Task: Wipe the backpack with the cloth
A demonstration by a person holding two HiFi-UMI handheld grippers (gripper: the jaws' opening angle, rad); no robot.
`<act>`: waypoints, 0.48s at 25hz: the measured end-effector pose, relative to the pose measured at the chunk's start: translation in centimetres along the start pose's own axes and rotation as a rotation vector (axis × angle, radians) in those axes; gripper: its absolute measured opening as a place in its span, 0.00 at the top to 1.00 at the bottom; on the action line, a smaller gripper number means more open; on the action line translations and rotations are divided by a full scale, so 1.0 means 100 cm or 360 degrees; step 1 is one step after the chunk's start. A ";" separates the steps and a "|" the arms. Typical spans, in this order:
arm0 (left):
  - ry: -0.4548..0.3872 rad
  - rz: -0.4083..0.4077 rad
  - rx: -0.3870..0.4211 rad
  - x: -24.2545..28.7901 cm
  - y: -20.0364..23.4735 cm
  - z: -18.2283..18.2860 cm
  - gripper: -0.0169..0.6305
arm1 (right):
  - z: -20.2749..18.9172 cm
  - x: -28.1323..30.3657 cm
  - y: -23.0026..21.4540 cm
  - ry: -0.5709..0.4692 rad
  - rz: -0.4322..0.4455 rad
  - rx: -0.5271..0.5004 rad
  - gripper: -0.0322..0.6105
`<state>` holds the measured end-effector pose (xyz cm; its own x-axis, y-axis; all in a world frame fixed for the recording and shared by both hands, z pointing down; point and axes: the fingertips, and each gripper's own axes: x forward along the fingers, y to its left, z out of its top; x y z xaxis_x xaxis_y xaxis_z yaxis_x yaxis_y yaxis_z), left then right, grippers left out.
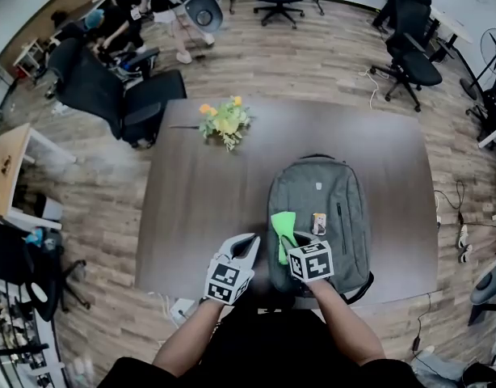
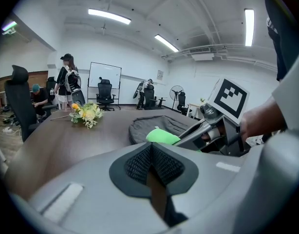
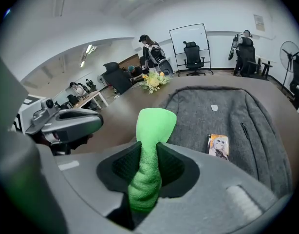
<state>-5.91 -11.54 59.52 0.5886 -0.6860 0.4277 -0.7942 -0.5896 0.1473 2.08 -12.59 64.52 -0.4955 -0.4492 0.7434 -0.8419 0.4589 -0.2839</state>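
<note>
A grey backpack lies flat on the dark table, front side up, also seen in the right gripper view. My right gripper hovers over its near left part, shut on a bright green cloth that sticks up between the jaws. A small printed card rests on the backpack. My left gripper hangs just left of the bag near the table's front edge, jaws closed together with nothing in them. The green cloth shows past it.
A bunch of yellow flowers lies on the table's far side. Black office chairs stand around the table, and people are at the back left. A whiteboard stands far off.
</note>
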 end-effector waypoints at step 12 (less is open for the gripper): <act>-0.0009 -0.0059 0.0034 0.007 -0.012 0.002 0.94 | -0.021 -0.016 -0.044 0.0122 -0.0192 -0.0082 0.80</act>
<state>-4.52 -11.45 59.46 0.6183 -0.6660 0.4173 -0.7686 -0.6234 0.1439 7.06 -12.30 65.81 -0.3721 -0.4446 0.8148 -0.8813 0.4447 -0.1598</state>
